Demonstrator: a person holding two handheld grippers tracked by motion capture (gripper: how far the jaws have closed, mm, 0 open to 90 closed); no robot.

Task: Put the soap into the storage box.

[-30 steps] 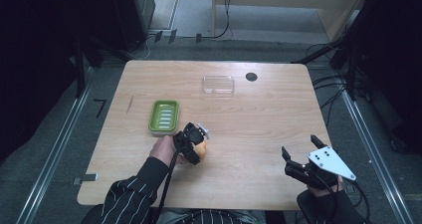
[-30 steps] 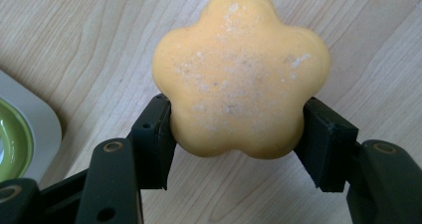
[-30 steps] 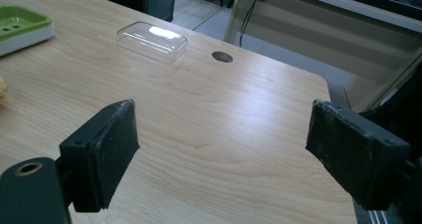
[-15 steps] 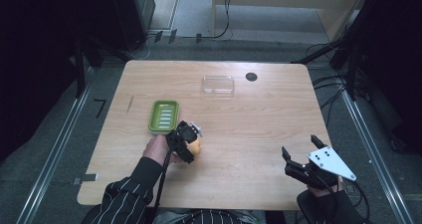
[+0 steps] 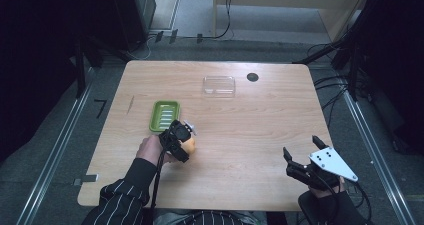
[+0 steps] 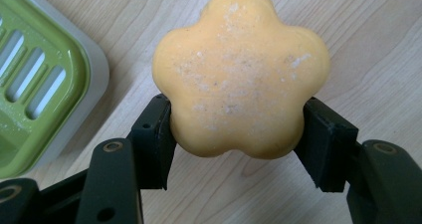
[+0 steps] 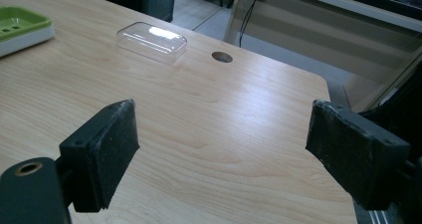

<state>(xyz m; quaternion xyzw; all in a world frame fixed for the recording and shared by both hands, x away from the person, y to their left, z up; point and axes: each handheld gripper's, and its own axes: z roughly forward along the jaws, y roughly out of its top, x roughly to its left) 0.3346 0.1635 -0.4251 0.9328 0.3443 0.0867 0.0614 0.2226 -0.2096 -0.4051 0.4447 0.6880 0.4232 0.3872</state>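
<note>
A flower-shaped orange soap (image 6: 241,72) sits between the jaws of my left gripper (image 6: 239,134), which is shut on its two sides just above the wooden table. From above, that gripper (image 5: 186,137) and the soap (image 5: 189,144) hover right beside the near end of the green soap dish (image 5: 164,116). The dish's slotted green insert and grey rim (image 6: 94,79) lie to the left in the left gripper view. My right gripper (image 5: 300,155) rests near the table's front right, jaws wide open with nothing between them (image 7: 221,149).
A clear plastic lid (image 5: 219,85) lies at the back of the table (image 5: 260,125), also seen as a clear lid (image 7: 152,41) ahead of the right gripper. A round cable hole (image 5: 252,77) is beside it. A striped sleeve (image 5: 125,195) comes in at the bottom left.
My left gripper has carried the soap to the left and a little away from the person, closer to the green dish. The right gripper has stayed put.
</note>
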